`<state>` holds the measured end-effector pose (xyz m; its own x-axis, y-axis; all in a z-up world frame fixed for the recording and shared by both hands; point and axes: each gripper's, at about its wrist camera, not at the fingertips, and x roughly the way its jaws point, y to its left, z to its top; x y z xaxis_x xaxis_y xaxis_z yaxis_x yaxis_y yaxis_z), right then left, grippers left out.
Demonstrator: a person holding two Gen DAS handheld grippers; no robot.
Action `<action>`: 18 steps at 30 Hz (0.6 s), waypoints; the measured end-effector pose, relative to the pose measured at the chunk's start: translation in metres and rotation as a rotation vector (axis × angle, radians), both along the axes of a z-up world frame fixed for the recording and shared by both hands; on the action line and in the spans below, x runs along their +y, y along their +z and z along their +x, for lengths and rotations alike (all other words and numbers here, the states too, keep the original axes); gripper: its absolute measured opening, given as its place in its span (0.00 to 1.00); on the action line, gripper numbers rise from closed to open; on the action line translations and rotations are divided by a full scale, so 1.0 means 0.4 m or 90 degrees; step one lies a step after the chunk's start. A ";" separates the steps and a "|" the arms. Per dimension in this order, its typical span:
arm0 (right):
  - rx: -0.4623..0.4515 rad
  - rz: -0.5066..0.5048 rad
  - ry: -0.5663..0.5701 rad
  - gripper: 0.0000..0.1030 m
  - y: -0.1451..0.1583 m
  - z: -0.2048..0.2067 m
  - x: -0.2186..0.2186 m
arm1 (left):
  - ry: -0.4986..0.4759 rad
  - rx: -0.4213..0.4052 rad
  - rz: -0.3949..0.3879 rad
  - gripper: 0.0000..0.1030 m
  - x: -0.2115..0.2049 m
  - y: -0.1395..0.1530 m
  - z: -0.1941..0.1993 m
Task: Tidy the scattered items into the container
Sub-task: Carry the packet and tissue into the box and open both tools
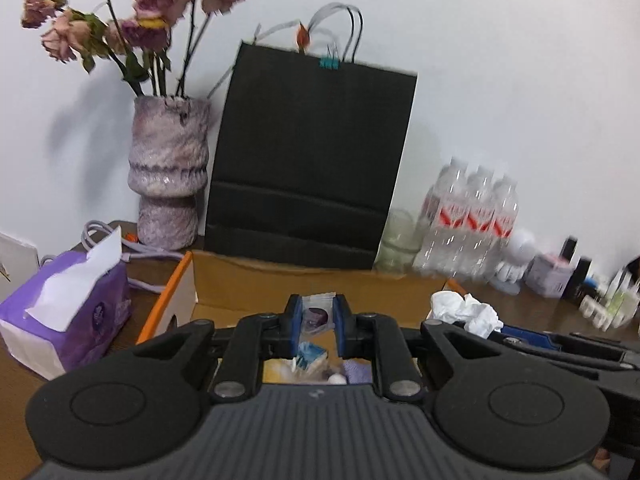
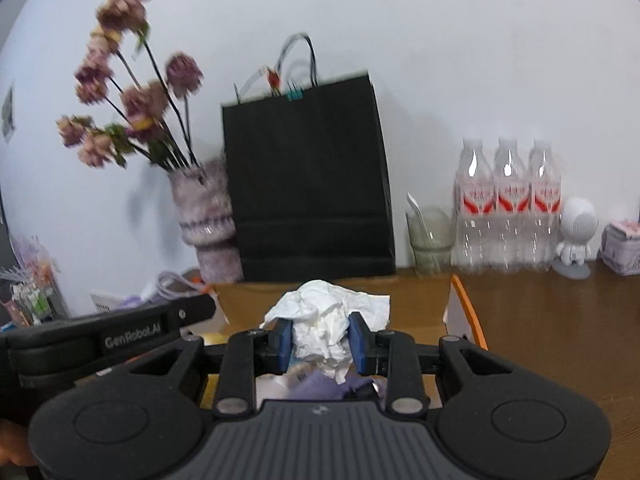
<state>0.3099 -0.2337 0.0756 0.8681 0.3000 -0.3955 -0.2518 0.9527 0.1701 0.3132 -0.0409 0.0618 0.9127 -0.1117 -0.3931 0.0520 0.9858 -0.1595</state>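
Blue fingers (image 2: 286, 344) level over box (image 2: 336, 300)

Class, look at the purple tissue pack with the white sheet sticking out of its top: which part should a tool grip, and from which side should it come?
Grip the purple tissue pack across its two long side faces, coming from above. The soft block lies flat on the brown wooden table, and its raised white sheet would likely just pull out.

Box interior (image 1: 304, 364) mostly hidden behind left gripper (image 1: 317, 320); contents unreadable. Small bottles (image 1: 608, 300) at right edge motion-blurred, cut off. Clutter (image 2: 28, 292) at right wrist view's left edge too blurred to identify.
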 end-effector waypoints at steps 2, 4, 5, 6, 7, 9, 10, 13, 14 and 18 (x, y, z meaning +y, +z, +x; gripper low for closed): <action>0.018 -0.001 -0.001 0.27 -0.018 0.015 -0.002 | -0.004 0.015 0.006 0.16 -0.004 -0.018 0.010; 0.029 -0.004 -0.002 0.27 -0.032 0.023 -0.003 | -0.003 0.021 0.013 0.16 -0.007 -0.028 0.014; 0.032 -0.005 -0.003 0.27 -0.036 0.024 -0.005 | -0.003 0.024 0.015 0.16 -0.007 -0.032 0.015; 0.035 -0.005 -0.004 0.27 -0.039 0.025 -0.006 | -0.004 0.026 0.017 0.16 -0.007 -0.035 0.016; 0.038 -0.005 -0.005 0.27 -0.042 0.027 -0.008 | -0.004 0.027 0.018 0.16 -0.007 -0.036 0.017; 0.043 -0.004 -0.007 0.27 -0.047 0.032 -0.013 | -0.004 0.029 0.020 0.16 -0.007 -0.040 0.018; 0.046 -0.004 -0.007 0.27 -0.049 0.033 -0.015 | -0.004 0.030 0.021 0.16 -0.007 -0.041 0.019; 0.052 -0.006 -0.006 0.27 -0.056 0.037 -0.014 | -0.006 0.034 0.024 0.16 -0.009 -0.045 0.023; 0.054 -0.007 -0.005 0.27 -0.058 0.039 -0.014 | -0.006 0.035 0.024 0.17 -0.009 -0.047 0.024; 0.063 -0.008 -0.009 0.38 -0.067 0.047 -0.015 | -0.013 0.045 0.036 0.28 -0.015 -0.048 0.028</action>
<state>0.3288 -0.2395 0.0489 0.8284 0.2821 -0.4838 -0.2203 0.9584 0.1817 0.3245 -0.0470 0.0427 0.8800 -0.1051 -0.4632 0.0622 0.9923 -0.1070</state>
